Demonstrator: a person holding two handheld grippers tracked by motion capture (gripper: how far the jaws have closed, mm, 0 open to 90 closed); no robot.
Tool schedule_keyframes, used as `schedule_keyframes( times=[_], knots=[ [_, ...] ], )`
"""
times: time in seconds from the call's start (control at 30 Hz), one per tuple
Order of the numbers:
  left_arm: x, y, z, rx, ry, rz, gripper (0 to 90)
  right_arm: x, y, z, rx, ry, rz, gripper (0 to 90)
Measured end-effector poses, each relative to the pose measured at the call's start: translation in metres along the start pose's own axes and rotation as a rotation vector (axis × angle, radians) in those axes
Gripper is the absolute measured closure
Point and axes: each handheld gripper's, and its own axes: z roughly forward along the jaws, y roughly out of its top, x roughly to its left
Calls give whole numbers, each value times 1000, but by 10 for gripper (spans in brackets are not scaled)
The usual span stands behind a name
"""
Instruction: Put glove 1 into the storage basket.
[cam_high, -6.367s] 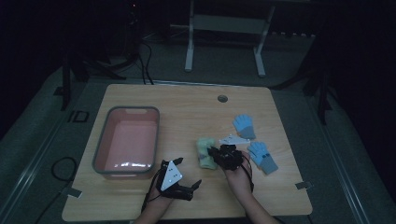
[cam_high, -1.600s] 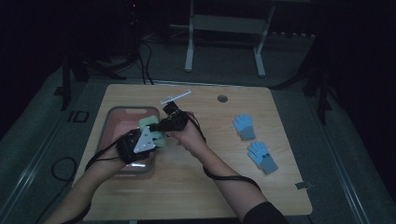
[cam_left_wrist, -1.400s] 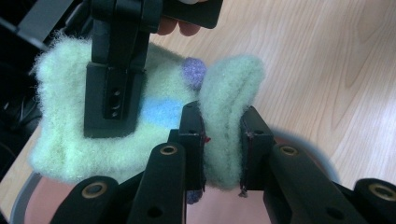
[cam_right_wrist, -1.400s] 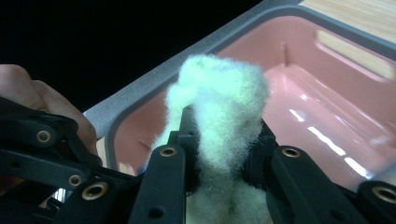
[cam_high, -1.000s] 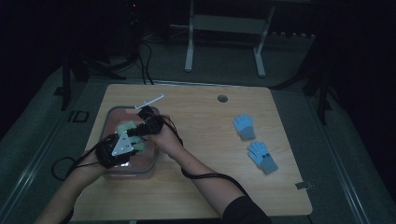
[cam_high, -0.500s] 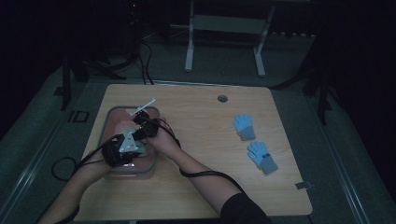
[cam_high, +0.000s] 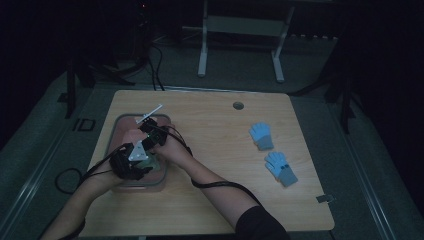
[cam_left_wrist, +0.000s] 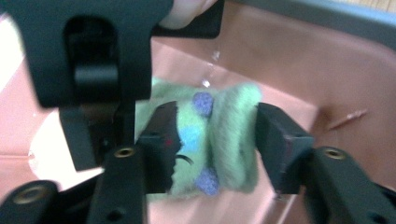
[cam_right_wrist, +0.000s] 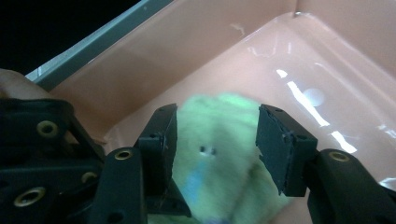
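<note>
Over a pink plastic tub (cam_high: 122, 122) at the near left of a pale wooden desk (cam_high: 220, 125), a person lowers a pair of fuzzy green gloves (cam_left_wrist: 210, 140) dotted with blue and purple spots. Both claws have just been opening: the left claw (cam_left_wrist: 212, 140) stands part open with the folded green fabric between its jaws, the pads close beside the bundle and seemingly no longer pressing on it; the right claw (cam_right_wrist: 215, 135) is likewise part open, the same soft bundle sitting loose between and below its jaws. The gloves rest on or just above the tub's glossy, smooth floor, hemmed in by its sloped walls and grey rim. Judging by this, the first delivery is all but done and the release looks under way. Still left, it appears, are two light-blue knitted gloves (cam_high: 261, 135) with grey cuffs, lying flat and well apart from both claws toward the far side of the desk from the tub, the nearer one (cam_high: 280, 167) untouched.
</note>
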Motion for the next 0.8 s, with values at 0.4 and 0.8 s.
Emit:
schedule_keyframes(
  times=[0.4, 0.8],
  knots=[
    [-8, 4, -23, -69, 79, -97, 373, -9, -5, -43, -89, 0, 0, 517],
    [-29, 21, -23, -137, 86, -192, 352, -13, -45, -88, -155, 29, -38, 406]
  ],
)
